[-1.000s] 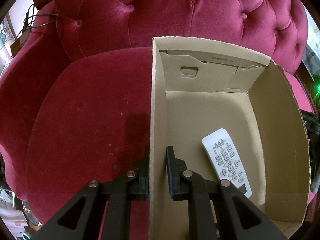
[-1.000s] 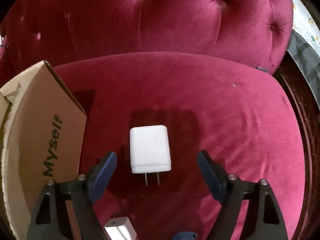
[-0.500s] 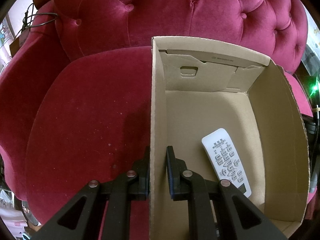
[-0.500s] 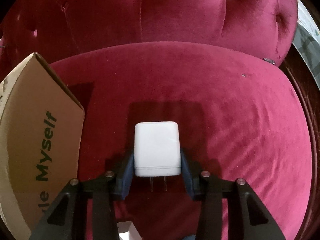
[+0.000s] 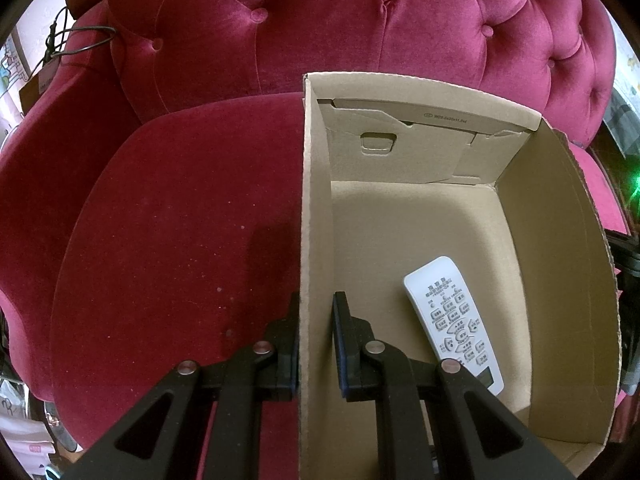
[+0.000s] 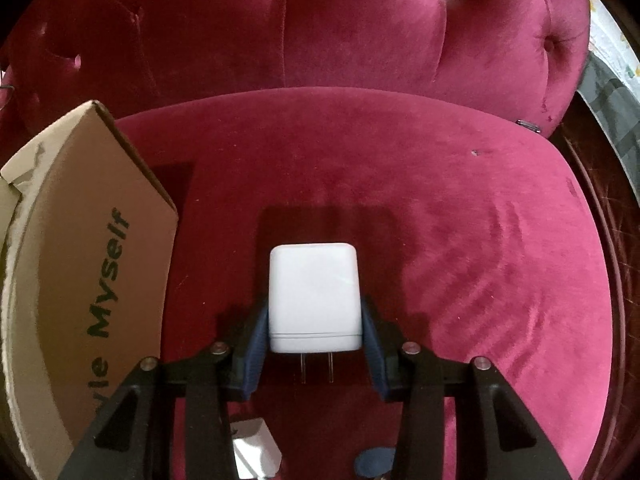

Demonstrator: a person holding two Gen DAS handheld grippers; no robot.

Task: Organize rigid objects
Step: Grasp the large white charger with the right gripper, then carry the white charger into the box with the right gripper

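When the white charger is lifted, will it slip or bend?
The white charger looks like a hard plastic block, so it should stay stiff. Its smooth sides may slip a little, though the right gripper pads squeeze both flat faces squarely. It is probably light for its size.

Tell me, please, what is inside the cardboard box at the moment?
A white remote control lies on the floor of the cardboard box. The near corner is hidden behind the left gripper.

We see both views bent hard at the edges, with black corners. The left one is brighter and sharp; the right one is dimmer and slightly soft. Dark shadows lie on the red seat [image 6: 460,240] under each tool.
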